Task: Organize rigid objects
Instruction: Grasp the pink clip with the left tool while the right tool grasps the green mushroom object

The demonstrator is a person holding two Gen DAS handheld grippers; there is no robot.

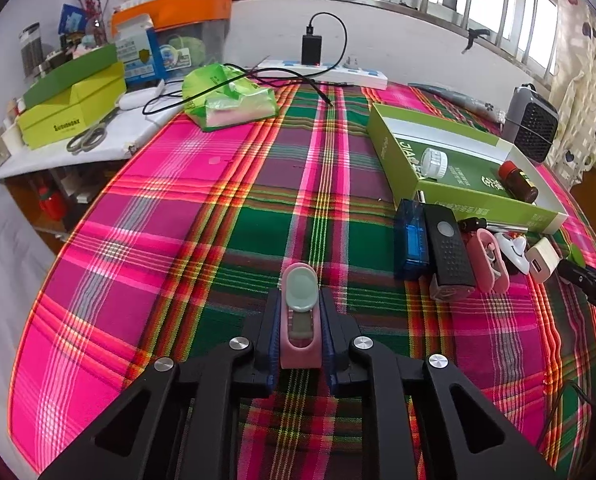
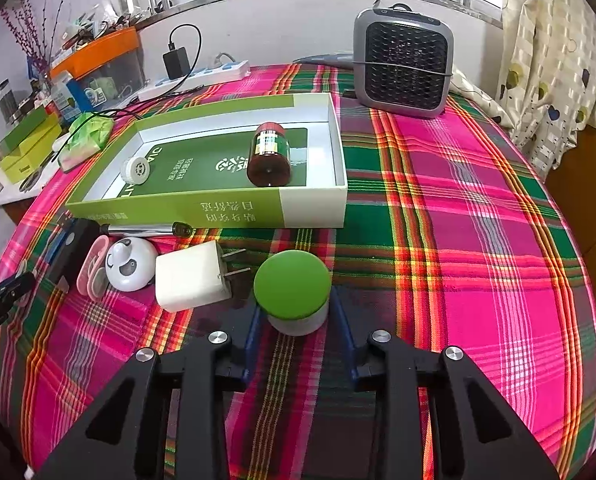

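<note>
My left gripper (image 1: 300,300) is shut on a small pink device with a pale green button (image 1: 301,312), just above the plaid cloth. My right gripper (image 2: 294,300) is shut on a green-lidded white jar (image 2: 292,292) near the white plug adapter (image 2: 194,276). A green and white open box (image 2: 242,208) holds a brown bottle (image 2: 270,155) lying down and a white round cap (image 2: 135,170). In front of the box lie a panda figure (image 2: 131,264), a pink case (image 2: 92,272), a black device (image 1: 449,252) and a blue box (image 1: 409,240).
A grey heater (image 2: 403,64) stands at the back right. A power strip with a black charger (image 1: 311,46) lies at the back. A green tissue pack (image 1: 230,98) lies back left, and a cluttered side shelf with yellow-green boxes (image 1: 72,108) and scissors (image 1: 90,136).
</note>
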